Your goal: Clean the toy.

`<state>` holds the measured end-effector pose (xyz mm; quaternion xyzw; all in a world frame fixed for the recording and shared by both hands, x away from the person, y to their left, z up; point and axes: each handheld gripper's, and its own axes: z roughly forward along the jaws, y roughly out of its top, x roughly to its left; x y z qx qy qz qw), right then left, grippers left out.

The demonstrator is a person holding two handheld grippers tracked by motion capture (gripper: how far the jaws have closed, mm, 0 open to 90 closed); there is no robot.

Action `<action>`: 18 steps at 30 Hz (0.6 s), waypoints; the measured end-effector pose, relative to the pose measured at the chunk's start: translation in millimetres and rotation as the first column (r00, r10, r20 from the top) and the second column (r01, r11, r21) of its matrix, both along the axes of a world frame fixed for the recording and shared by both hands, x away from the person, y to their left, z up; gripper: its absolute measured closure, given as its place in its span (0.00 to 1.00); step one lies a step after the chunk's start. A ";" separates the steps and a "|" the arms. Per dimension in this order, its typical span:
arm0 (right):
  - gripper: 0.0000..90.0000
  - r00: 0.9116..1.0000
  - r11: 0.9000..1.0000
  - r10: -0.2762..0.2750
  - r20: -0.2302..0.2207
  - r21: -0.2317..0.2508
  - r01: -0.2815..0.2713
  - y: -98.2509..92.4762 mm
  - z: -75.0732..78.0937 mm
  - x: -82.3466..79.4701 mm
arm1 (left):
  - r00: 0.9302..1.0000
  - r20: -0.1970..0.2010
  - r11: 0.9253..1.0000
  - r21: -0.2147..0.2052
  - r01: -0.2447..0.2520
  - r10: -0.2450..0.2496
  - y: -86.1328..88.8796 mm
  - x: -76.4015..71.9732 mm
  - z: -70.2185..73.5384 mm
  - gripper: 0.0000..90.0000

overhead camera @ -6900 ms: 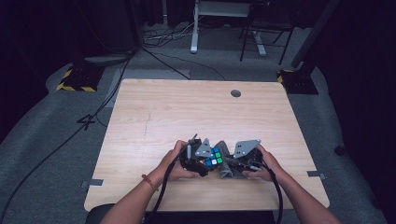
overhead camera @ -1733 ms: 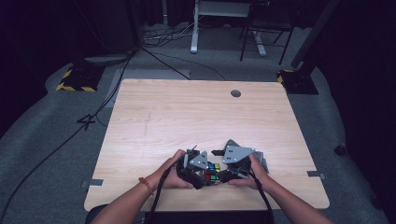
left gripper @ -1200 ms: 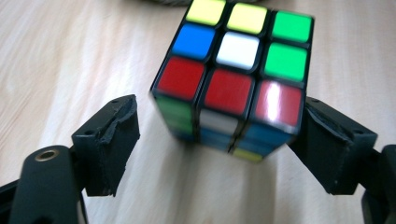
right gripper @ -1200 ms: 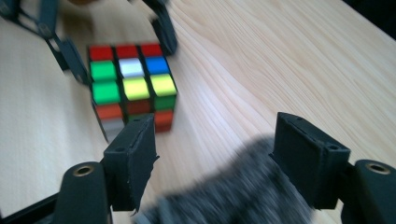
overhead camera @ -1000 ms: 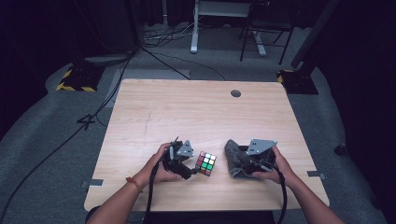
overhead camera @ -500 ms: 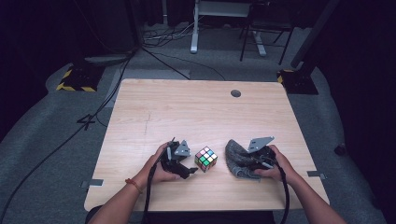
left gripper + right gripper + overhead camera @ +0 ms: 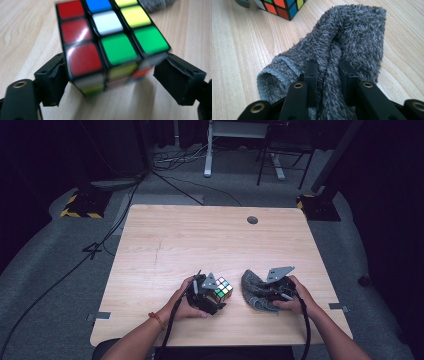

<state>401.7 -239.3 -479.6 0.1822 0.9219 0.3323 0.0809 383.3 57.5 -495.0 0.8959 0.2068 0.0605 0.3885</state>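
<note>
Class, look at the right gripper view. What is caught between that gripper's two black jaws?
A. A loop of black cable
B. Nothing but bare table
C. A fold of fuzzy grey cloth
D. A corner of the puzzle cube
C: the right gripper has its jaws pinched on a ridge of the fuzzy grey cloth, while the puzzle cube sits apart on the table.

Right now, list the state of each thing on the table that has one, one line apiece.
Rubik's cube: scrambled, resting on the table, between the left gripper's fingers.
Left gripper: fingers around the cube's lower edge, a gap showing on one side.
Grey fuzzy cloth: bunched up, one fold pinched.
Right gripper: shut on the cloth, having just closed.
Table: bare wood elsewhere.
</note>
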 end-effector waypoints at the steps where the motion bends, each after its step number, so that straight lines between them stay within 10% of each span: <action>1: 0.79 1.000 1.000 -0.002 -0.002 0.002 0.002 -0.1 -0.2 0.2 | 1.000 -0.007 1.000 -0.010 -0.004 0.004 -0.6 1.9 0.4 0.17; 18: 0.80 1.000 1.000 -0.001 0.012 -0.004 0.001 0.9 0.0 -1.4 | 0.998 0.033 0.998 0.048 0.051 -0.052 -2.9 28.5 -2.5 0.37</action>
